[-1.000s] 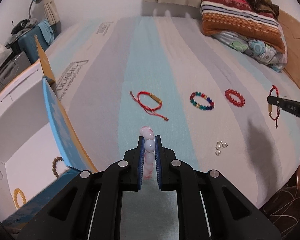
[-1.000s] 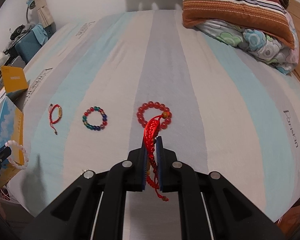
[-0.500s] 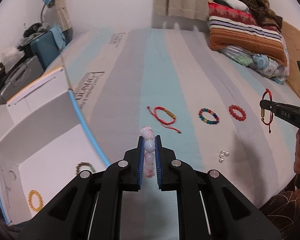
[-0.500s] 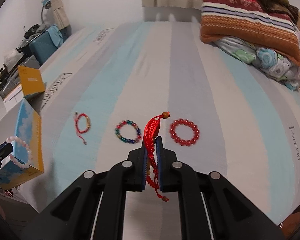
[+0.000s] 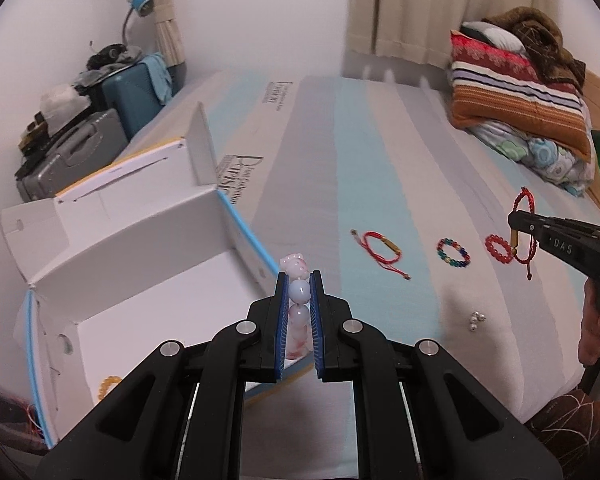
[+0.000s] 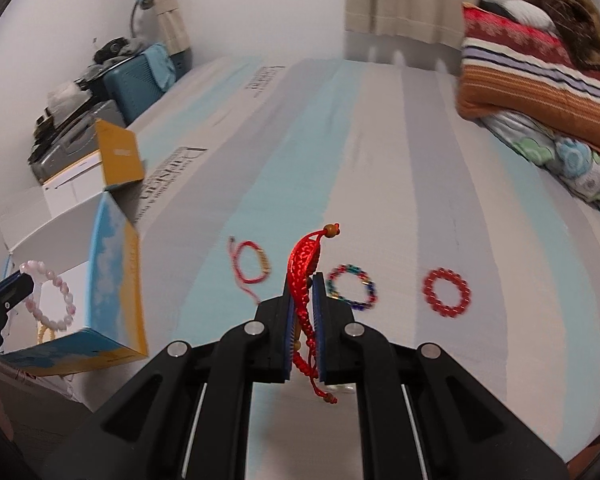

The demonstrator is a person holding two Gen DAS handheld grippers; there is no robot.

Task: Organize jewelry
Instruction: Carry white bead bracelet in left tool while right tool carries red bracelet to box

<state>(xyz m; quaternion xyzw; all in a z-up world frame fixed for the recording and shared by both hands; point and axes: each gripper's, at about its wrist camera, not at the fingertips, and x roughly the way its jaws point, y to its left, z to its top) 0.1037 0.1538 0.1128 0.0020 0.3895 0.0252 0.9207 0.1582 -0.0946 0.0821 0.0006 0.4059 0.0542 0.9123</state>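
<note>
My left gripper (image 5: 299, 296) pinches the slick, rigid pink bead bracelet (image 5: 297, 294) across its beads near the bed's left edge, my right gripper (image 6: 303, 300) clamping the limp red cord bracelet (image 6: 305, 268) mid-braid.

Both wrist views overlook the bed (image 5: 340, 184) from its foot.

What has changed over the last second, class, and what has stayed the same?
Both tools swung left toward the open box. The left tool now holds the pink bead bracelet by the box's near edge; the right tool carried the red woven bracelet leftward, past the red bead bracelet. Nothing was picked up or released. The bracelets on the bed stayed put.
</note>
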